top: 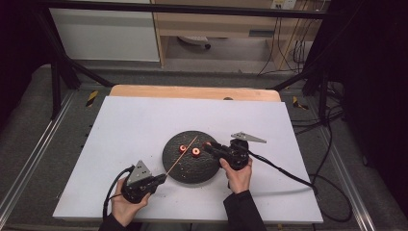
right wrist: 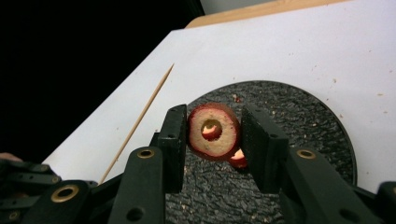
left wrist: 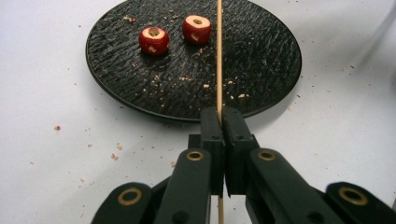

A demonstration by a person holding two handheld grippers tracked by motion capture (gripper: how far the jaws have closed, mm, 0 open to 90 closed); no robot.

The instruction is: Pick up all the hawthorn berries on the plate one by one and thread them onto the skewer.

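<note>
The left hand-held gripper (left wrist: 219, 114) has its jaws pressed together on a thin wooden skewer (left wrist: 219, 56), which runs straight up between them and out over the black plate (left wrist: 261, 60); the skewer's far tip is cut off by the top edge of the left gripper view, and its near end passes below the jaws out of frame. In the high view this hand-held gripper (top: 161, 179) lies low near the front of the white table (top: 125, 125), the person's left hand (top: 126, 204) wrapped around its body from below, with the skewer slanting up and right across the plate.

The right hand-held gripper (right wrist: 212, 135) is clamped on a red cored fruit piece (right wrist: 214, 130), held on edge so its central hole faces the camera; the pale flesh shows through the hole. A second red piece (right wrist: 239, 159) lies partly hidden behind and below the held one, with the right jaw covering part of it. In the high view the right hand-held gripper (top: 208, 144) reaches in from the right over the plate's edge, the right hand (top: 238, 175) gripping it from beneath with the wrist angled leftward; the held piece is too small there to make out clearly.

Two more red pieces (left wrist: 153, 40) (left wrist: 196, 28) rest on the plate, left of the skewer, surrounded by crumbs
</note>
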